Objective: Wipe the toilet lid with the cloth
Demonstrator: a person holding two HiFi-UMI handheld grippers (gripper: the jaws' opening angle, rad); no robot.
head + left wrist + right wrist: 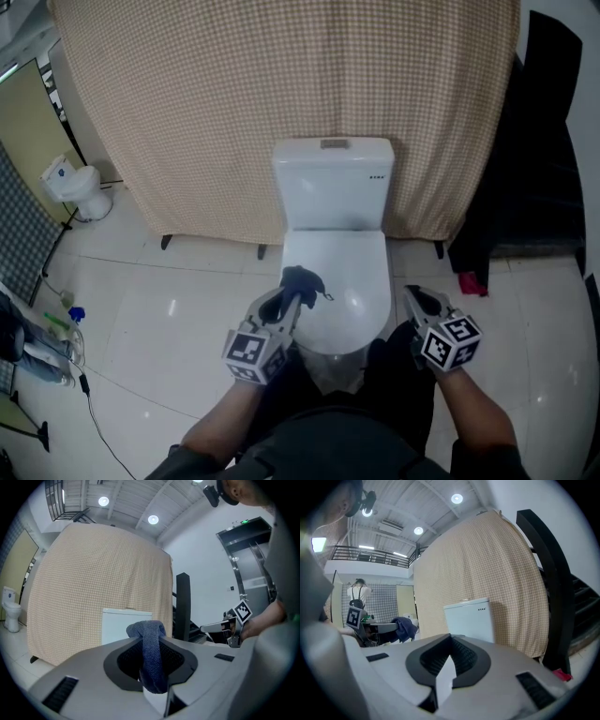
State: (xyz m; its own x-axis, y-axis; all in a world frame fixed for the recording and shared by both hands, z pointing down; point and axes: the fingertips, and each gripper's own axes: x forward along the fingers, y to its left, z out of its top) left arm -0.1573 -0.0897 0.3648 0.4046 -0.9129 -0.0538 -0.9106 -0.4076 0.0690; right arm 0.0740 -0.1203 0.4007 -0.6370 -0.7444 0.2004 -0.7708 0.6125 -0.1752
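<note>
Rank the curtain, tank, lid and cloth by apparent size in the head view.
1. curtain, by far the largest
2. lid and tank: they look about alike, so not ranked
3. cloth, the smallest

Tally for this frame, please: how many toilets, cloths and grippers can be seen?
Toilets: 2 (near toilet, far toilet at the left edge)
Cloths: 1 (cloth, held in the left gripper)
Grippers: 2 (left gripper, right gripper)
Total: 5
</note>
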